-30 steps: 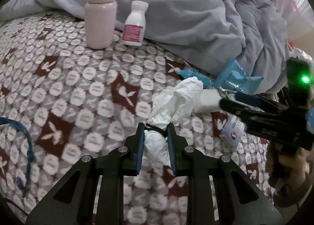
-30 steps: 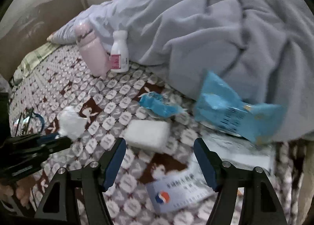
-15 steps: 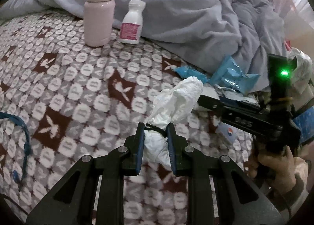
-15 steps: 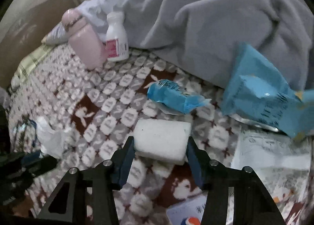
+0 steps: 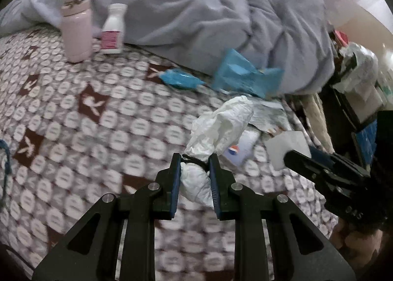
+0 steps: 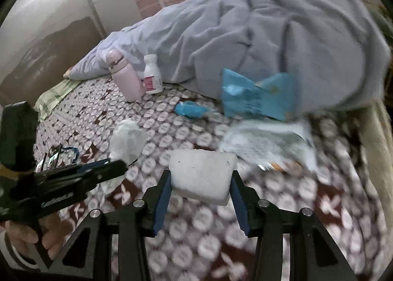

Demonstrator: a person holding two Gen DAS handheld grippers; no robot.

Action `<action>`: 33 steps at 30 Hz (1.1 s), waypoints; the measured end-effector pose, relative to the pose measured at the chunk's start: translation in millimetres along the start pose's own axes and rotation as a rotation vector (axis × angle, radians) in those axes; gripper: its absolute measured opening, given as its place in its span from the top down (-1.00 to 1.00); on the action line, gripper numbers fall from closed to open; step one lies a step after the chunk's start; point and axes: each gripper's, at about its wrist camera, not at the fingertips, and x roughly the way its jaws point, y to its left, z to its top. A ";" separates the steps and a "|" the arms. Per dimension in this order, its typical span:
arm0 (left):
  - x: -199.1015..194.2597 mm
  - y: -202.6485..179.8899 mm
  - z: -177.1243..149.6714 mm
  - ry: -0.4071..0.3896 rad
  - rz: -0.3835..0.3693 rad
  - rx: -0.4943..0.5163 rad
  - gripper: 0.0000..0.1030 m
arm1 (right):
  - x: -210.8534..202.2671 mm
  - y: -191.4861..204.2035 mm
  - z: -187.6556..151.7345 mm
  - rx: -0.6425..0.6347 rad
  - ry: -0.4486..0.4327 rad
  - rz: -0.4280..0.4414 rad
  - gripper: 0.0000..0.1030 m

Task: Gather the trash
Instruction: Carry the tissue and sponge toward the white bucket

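Right claw (image 6: 200, 189): a second ago wide open over the bed (image 6: 270, 207), now closed onto the white block (image 6: 202, 173), lifted off the bed.
Left claw (image 5: 194, 180): unchanged, clamped on the tissue wad (image 5: 216, 128).
Both pieces are ready for binning; blue wrappers (image 6: 255, 97) remain.

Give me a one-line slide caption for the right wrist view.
Right tongs clamp a white rectangular foam block above the patterned bedspread; blue crinkled plastic wrappers lie beyond.
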 end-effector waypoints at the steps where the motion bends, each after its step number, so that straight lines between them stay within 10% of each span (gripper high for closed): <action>1: 0.8 -6.3 -1.6 0.002 -0.001 0.008 0.62 | -6.2 -4.0 -3.0 0.004 -0.006 -0.011 0.12; 33: 44.7 -243.2 -46.5 0.094 -0.159 0.373 0.62 | -174.4 -176.4 -115.2 0.335 -0.152 -0.287 0.12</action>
